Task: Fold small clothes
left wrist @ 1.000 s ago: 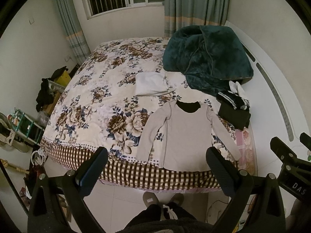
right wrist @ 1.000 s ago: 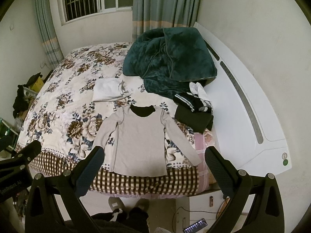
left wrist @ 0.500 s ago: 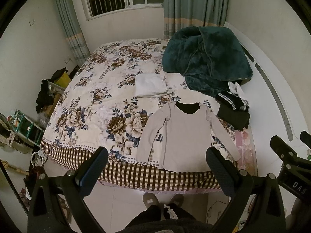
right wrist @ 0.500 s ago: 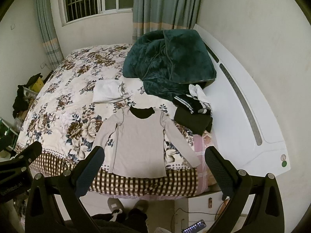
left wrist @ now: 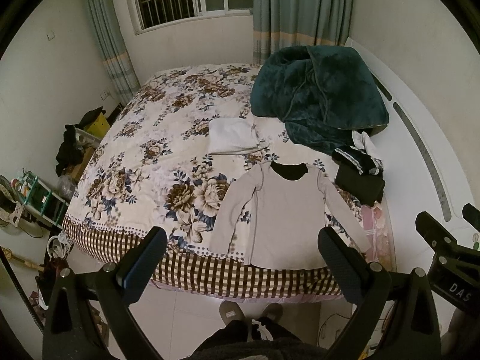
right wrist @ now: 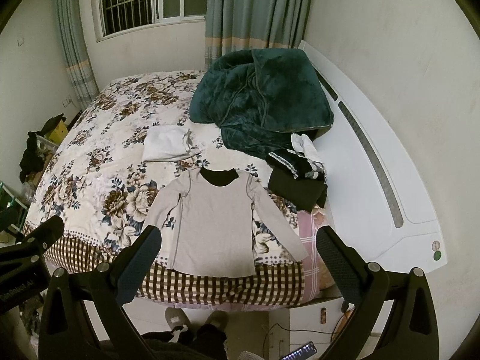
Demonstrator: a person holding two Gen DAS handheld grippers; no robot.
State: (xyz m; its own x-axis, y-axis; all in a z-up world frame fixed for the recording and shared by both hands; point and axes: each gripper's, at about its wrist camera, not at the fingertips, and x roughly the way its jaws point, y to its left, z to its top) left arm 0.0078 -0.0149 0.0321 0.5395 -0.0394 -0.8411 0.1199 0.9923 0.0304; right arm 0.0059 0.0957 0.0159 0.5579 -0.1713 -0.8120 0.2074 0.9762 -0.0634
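Note:
A beige long-sleeved shirt (left wrist: 285, 216) with a dark collar lies spread flat, sleeves out, at the near edge of the floral bed (left wrist: 150, 162); it also shows in the right wrist view (right wrist: 214, 219). A folded white garment (left wrist: 231, 136) lies behind it. A pile of black and white clothes (left wrist: 358, 171) sits to its right. My left gripper (left wrist: 243, 267) is open and empty, held high above the floor in front of the bed. My right gripper (right wrist: 238, 265) is open and empty too, beside it.
A dark green blanket (left wrist: 318, 96) is heaped at the back right of the bed. The white headboard (right wrist: 375, 156) runs along the right. Clutter and a green rack (left wrist: 39, 192) stand left of the bed. The person's feet (left wrist: 249, 315) are on the tiled floor.
Both grippers have drawn back and up a little, so the bed looks slightly farther away. Nothing on the bed has moved.

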